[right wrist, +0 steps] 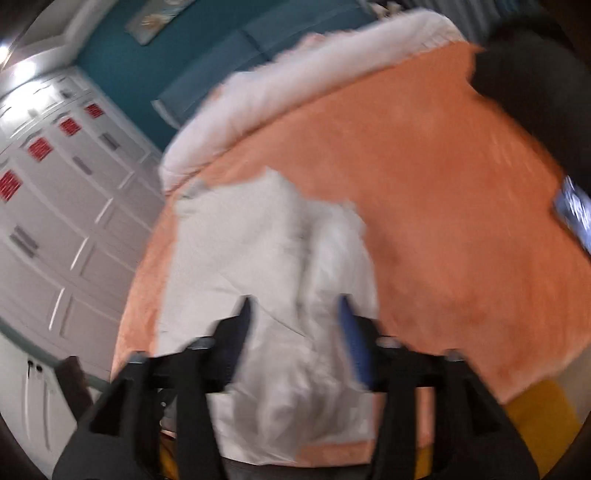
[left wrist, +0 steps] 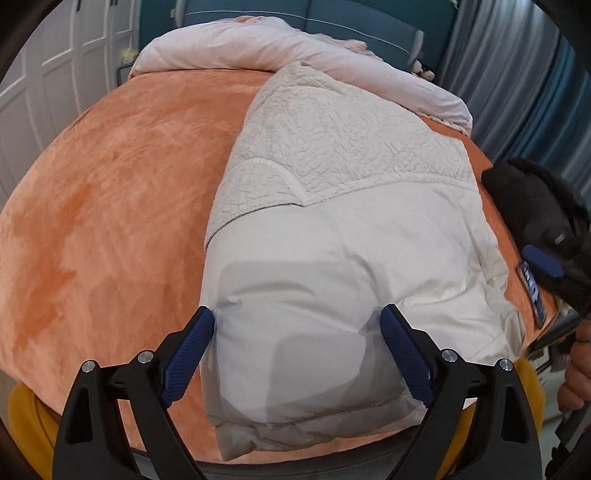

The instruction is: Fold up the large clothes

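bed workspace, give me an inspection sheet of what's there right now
surface: orange bedspread, mostly bare on one side
job's things: white jacket lying folded on the bed, quilted panel at the far end
clutter: black garment and phone at the bed edge; rolled pink duvet at the head
grippers: left gripper open over the jacket; right gripper open, view blurred
cables: nothing seen
surroundings: white wardrobe, teal headboard, curtains

No legible writing in either view.
The phone (left wrist: 533, 291) lying at the edge of the orange bed cover (left wrist: 110, 206) has a lit screen, but its marks are too small and blurred to read; the red panels on the wardrobe doors (right wrist: 40, 147) show no decipherable characters.
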### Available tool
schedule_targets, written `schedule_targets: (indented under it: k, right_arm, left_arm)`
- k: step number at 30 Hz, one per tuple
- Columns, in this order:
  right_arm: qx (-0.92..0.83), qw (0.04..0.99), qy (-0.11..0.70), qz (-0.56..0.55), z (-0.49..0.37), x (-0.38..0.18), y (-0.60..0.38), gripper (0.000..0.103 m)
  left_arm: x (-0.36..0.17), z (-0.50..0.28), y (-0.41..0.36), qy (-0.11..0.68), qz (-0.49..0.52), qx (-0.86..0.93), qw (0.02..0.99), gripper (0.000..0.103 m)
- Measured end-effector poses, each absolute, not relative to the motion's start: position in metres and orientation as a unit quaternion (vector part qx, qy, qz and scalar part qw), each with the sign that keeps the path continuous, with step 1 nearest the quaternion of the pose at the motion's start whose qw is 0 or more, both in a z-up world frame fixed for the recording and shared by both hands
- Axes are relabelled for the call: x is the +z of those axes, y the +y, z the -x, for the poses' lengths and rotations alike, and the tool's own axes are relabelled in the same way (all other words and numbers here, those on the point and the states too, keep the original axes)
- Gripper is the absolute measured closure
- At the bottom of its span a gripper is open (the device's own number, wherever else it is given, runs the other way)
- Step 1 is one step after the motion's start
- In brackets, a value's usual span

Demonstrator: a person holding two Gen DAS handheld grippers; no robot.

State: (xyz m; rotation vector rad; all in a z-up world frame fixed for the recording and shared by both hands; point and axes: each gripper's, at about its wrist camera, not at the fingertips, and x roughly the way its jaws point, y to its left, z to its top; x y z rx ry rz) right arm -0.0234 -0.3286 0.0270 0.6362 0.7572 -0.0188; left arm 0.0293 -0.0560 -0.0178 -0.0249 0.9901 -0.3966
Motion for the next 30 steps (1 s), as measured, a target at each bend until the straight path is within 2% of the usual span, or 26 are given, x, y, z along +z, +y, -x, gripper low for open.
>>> schedule_targets:
  k: [2,5,7,9,12,14,15,16,18,19,23,27,28,29,30]
  right_arm:
    - [0.012,0.881,0.381,-0.28,0.003,0.025,-0.316,0.039]
    - [0.012,0.857,0.441,-0.265,-0.02,-0.009,-0.308,0.037]
    - [0.021,0.843,0.463,-0.273,-0.028,-0.029,-0.308,0.043]
    - [0.053,0.857,0.45,-0.247,-0.028,-0.016,-0.297,0.097]
    - [0.126,0.87,0.352,-0.323,0.004,0.026,-0.318,0.102]
    - [0.108,0.886,0.319,-0.32,0.021,0.041,-0.328,0.102]
    - [0.08,0.887,0.333,-0.311,0.02,0.032,-0.334,0.102]
    - [0.057,0.882,0.359,-0.298,0.017,0.016,-0.338,0.102]
    - [0.005,0.848,0.45,-0.279,0.002,-0.052,-0.347,0.101]
    - [0.002,0.842,0.452,-0.295,0.004,-0.062,-0.351,0.101]
    - [0.01,0.837,0.428,-0.34,0.012,-0.045,-0.352,0.1]
    - [-0.01,0.854,0.42,-0.306,0.012,-0.015,-0.341,0.095]
    - [-0.006,0.86,0.409,-0.305,0.012,-0.003,-0.342,0.092]
    - [-0.002,0.863,0.401,-0.307,0.012,0.004,-0.344,0.084]
    - [-0.003,0.869,0.39,-0.306,0.009,0.015,-0.346,0.066]
  left_arm:
    - [-0.013,-0.028,-0.053,0.471,0.029,-0.181,0.863,0.014]
    - [-0.002,-0.026,-0.05,0.463,0.043,-0.181,0.867,0.014]
    - [0.001,-0.025,-0.049,0.459,0.034,-0.176,0.87,0.014]
    - [-0.002,-0.025,-0.046,0.467,0.03,-0.167,0.868,0.014]
    - [0.0,-0.024,-0.04,0.469,0.044,-0.166,0.866,0.014]
    - [0.003,-0.022,-0.041,0.465,0.043,-0.168,0.868,0.014]
    - [0.003,-0.021,-0.043,0.465,0.041,-0.169,0.868,0.014]
    - [0.001,-0.021,-0.046,0.466,0.037,-0.17,0.867,0.014]
    - [-0.007,-0.022,-0.055,0.476,0.025,-0.17,0.862,0.012]
    - [-0.009,-0.022,-0.057,0.477,0.029,-0.176,0.861,0.011]
    - [-0.006,-0.018,-0.068,0.471,-0.008,-0.163,0.867,0.013]
    - [-0.01,-0.017,-0.072,0.469,-0.021,-0.154,0.869,0.013]
    - [-0.01,-0.017,-0.072,0.47,-0.017,-0.154,0.869,0.013]
    - [-0.01,-0.018,-0.07,0.471,-0.015,-0.153,0.868,0.013]
    - [-0.011,-0.018,-0.07,0.471,-0.016,-0.153,0.868,0.013]
